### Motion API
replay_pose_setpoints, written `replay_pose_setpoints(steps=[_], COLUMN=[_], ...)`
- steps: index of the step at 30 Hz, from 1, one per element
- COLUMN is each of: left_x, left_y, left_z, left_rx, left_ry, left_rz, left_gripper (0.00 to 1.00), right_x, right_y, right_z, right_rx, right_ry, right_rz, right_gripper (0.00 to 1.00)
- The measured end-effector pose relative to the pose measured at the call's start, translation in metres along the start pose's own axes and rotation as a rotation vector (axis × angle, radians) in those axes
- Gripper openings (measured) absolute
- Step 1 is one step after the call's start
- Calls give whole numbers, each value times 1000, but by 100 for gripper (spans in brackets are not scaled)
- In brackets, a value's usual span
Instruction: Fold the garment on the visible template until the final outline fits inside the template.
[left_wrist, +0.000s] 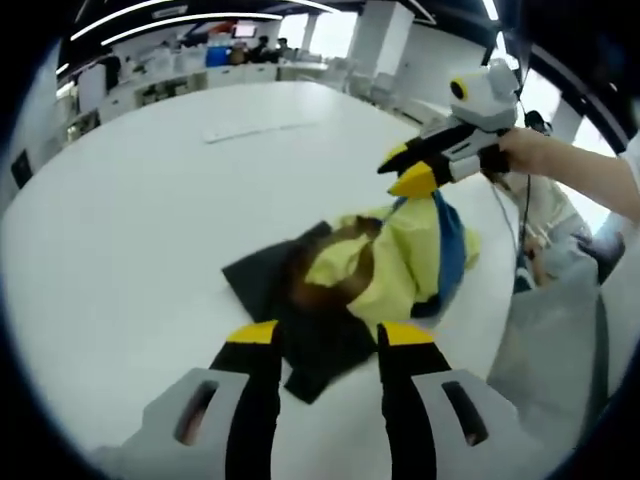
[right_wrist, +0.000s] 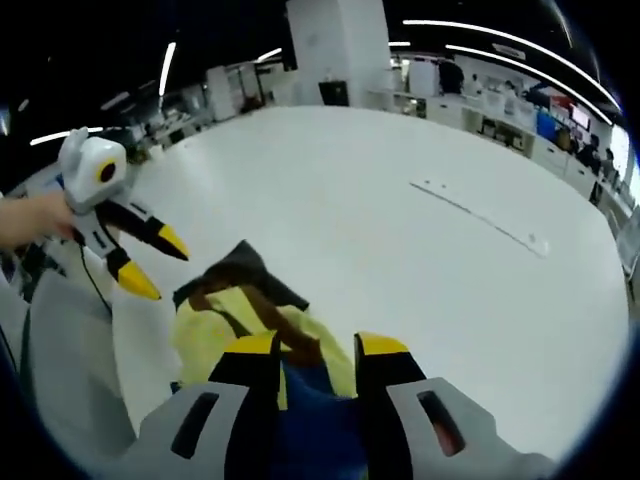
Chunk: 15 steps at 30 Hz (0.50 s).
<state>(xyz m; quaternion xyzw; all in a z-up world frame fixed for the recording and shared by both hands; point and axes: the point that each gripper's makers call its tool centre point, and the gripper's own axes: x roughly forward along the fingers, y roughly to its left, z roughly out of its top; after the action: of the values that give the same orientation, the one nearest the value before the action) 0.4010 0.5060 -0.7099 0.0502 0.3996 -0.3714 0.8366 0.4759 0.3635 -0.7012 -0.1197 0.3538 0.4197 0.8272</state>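
white table (left_wrist: 150, 200) holds a crumpled yellow-blue garment (left_wrist: 400, 262) on a dark template (left_wrist: 320, 350); both claws gape, gripping nothing.

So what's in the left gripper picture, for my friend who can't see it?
A crumpled yellow garment with a blue part lies on a dark sheet on a big white table. The left gripper is open over the sheet's near edge, and the right gripper, held by a hand, is open above the garment.
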Motion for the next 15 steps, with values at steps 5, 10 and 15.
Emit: replay_pose_setpoints(steps=[5,10,15], left_x=[7,13,20], left_y=[5,8,11], left_z=[2,4,1], left_rx=[-7,-14,-8], left_ry=[2,6,25], left_rz=[-2,-8,-15], left_gripper=[33,31,30], right_x=[6,11,15], right_y=[3,6,4], right_z=[-5,-10,-15], right_rx=[2,4,28], right_ry=[28,51,72], right_rz=[34,58,75], right_gripper=[29,26,24])
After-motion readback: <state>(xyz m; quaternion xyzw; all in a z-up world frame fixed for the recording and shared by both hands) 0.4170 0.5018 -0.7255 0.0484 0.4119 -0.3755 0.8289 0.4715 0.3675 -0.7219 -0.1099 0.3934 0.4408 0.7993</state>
